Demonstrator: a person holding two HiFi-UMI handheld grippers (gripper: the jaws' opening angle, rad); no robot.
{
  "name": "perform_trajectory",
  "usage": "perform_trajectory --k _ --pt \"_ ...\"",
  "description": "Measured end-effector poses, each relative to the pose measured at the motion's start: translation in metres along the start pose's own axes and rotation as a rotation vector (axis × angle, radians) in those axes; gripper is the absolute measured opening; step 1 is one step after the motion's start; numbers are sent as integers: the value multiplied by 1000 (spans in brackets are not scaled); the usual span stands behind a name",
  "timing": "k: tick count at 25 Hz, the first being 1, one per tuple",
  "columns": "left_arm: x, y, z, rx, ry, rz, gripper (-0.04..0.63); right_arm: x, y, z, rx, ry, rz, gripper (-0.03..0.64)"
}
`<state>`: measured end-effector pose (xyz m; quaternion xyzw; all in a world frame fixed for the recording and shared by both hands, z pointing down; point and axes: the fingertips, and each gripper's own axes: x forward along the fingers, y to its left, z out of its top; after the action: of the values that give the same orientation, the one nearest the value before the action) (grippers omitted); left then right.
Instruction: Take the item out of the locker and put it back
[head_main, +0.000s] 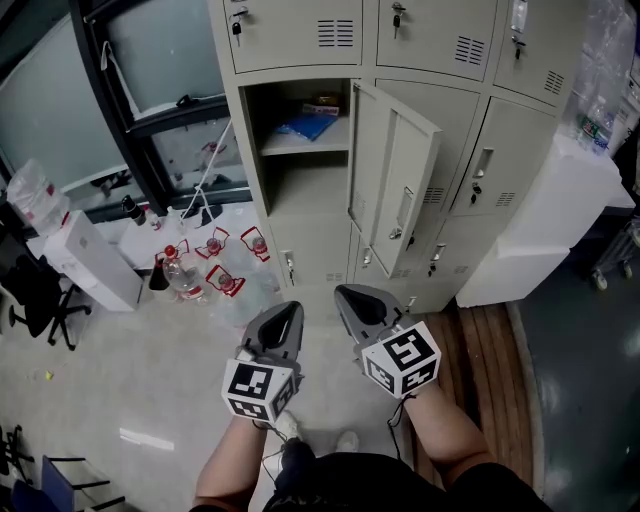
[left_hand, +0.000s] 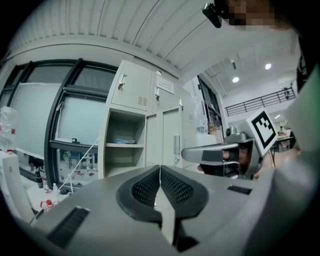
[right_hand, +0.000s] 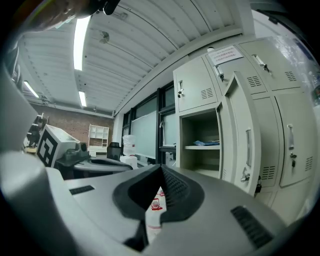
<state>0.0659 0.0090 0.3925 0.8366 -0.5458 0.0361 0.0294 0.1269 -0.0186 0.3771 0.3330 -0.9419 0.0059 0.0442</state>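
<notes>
The beige locker (head_main: 300, 160) stands with its door (head_main: 395, 190) swung out to the right. On its shelf lies a blue item (head_main: 308, 125), with a small box (head_main: 322, 104) behind it. The blue item also shows in the left gripper view (left_hand: 122, 141) and the right gripper view (right_hand: 207, 143). My left gripper (head_main: 293, 308) and right gripper (head_main: 345, 292) hang side by side below the locker, well short of it. Both point level toward the locker. The left gripper's (left_hand: 160, 167) jaws are shut and hold nothing, and so are the right gripper's (right_hand: 161, 167).
Several bottles (head_main: 200, 265) stand on the floor left of the locker, next to a white box (head_main: 95, 262) and an office chair (head_main: 35, 290). A white cabinet (head_main: 550, 220) and a wooden platform (head_main: 490, 370) lie to the right. Closed lockers surround the open one.
</notes>
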Motion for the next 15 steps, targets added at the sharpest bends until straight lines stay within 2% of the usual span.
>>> perform_trajectory --k 15 --pt "14 67 10 -13 -13 -51 8 64 1 13 -24 27 -66 0"
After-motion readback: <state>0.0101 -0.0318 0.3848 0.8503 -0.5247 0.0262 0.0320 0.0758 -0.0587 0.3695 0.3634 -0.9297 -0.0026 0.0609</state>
